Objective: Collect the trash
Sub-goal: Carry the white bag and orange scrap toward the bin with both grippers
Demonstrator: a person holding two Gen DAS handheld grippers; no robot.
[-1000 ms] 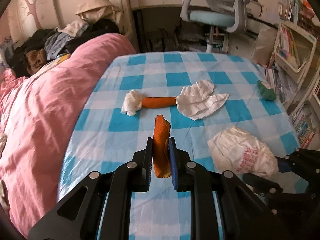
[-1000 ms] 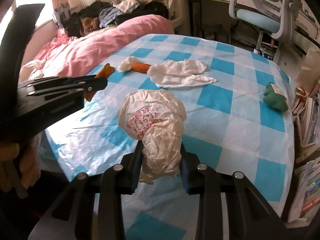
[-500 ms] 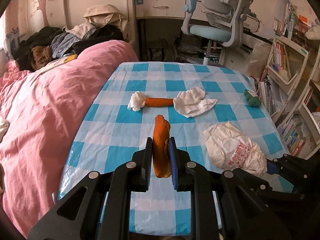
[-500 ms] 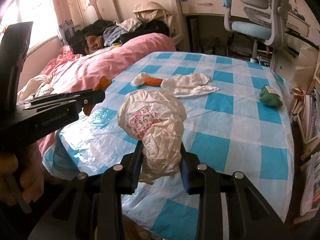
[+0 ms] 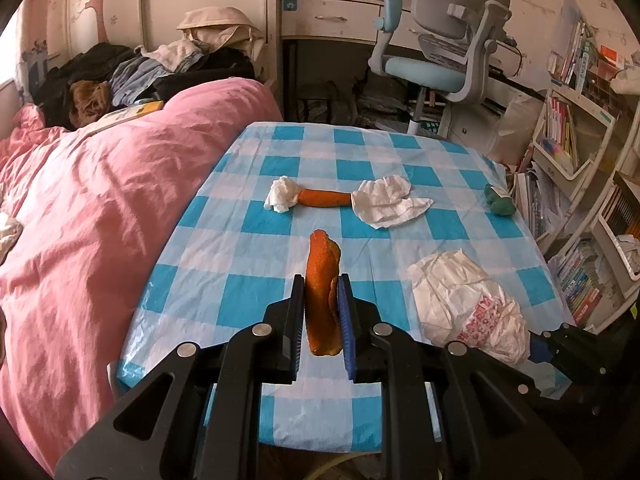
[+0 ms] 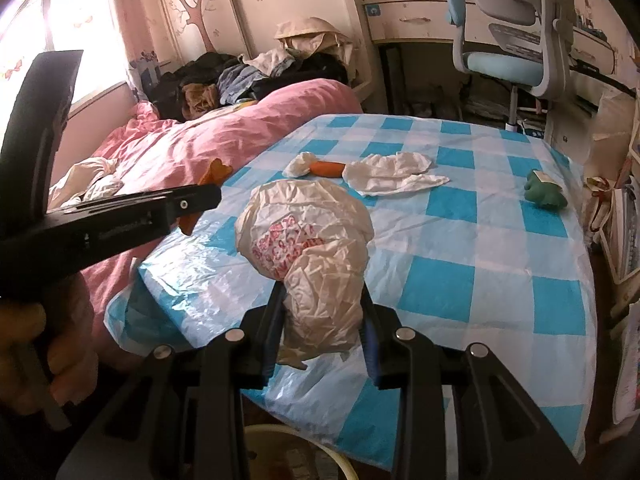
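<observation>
My left gripper (image 5: 321, 286) is shut on an orange peel (image 5: 322, 280) and holds it upright above the near part of the blue checked tablecloth (image 5: 256, 256). In the right wrist view the same left gripper (image 6: 200, 204) reaches in from the left with the orange peel (image 6: 214, 172) in it. My right gripper (image 6: 322, 300) is shut on a crumpled white plastic bag (image 6: 308, 240) with red print, lifted over the table's near edge. That plastic bag (image 5: 468, 304) also shows at the right of the left wrist view. A second orange peel (image 5: 322, 198), a small tissue wad (image 5: 282, 198) and a flat white tissue (image 5: 390, 200) lie mid-table.
A green crumpled item (image 6: 544, 194) lies near the table's right edge. A pink duvet (image 5: 92, 208) covers the bed on the left. A pale round rim (image 6: 304, 448) shows below the table's near edge. An office chair (image 5: 444, 52) and a bookshelf (image 5: 576, 148) stand beyond and to the right.
Both grippers have drawn back toward the table's near edge and risen a little, each keeping its load. The table's front edge and the pale rim below it have come into view.
</observation>
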